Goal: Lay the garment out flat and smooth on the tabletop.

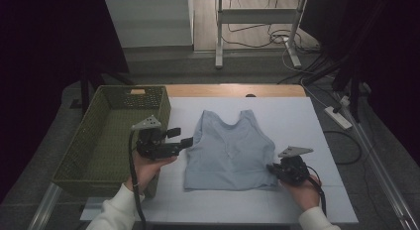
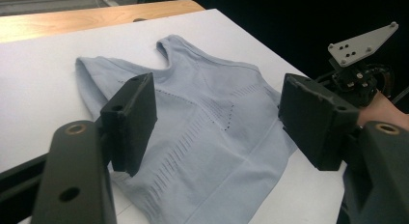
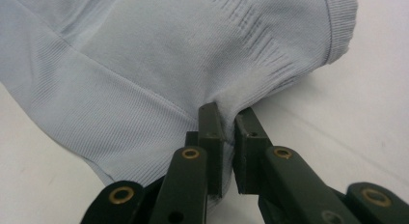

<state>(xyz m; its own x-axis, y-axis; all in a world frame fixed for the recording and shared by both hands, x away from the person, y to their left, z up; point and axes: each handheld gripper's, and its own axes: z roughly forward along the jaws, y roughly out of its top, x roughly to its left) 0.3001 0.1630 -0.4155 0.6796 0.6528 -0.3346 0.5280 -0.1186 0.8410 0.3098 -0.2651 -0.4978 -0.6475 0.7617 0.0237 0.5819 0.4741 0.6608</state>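
Observation:
A pale blue sleeveless top (image 1: 230, 150) lies flat on the white table cover (image 1: 307, 121), straps toward the far side. My right gripper (image 1: 273, 169) sits at the top's near right corner. In the right gripper view, the right gripper (image 3: 229, 120) has its jaws pinched on a fold of the top (image 3: 159, 55) at the side edge. My left gripper (image 1: 182, 137) hovers open at the top's left side, just above the table. In the left gripper view, the left gripper (image 2: 219, 120) has wide jaws with nothing between them, and the top (image 2: 193, 79) lies beyond.
A green woven basket (image 1: 161, 108) stands at the left, touching the white cover's edge, right behind my left hand. A strip of bare wood (image 1: 233, 90) runs along the table's far edge. Cables and a power strip (image 1: 338, 117) lie on the floor to the right.

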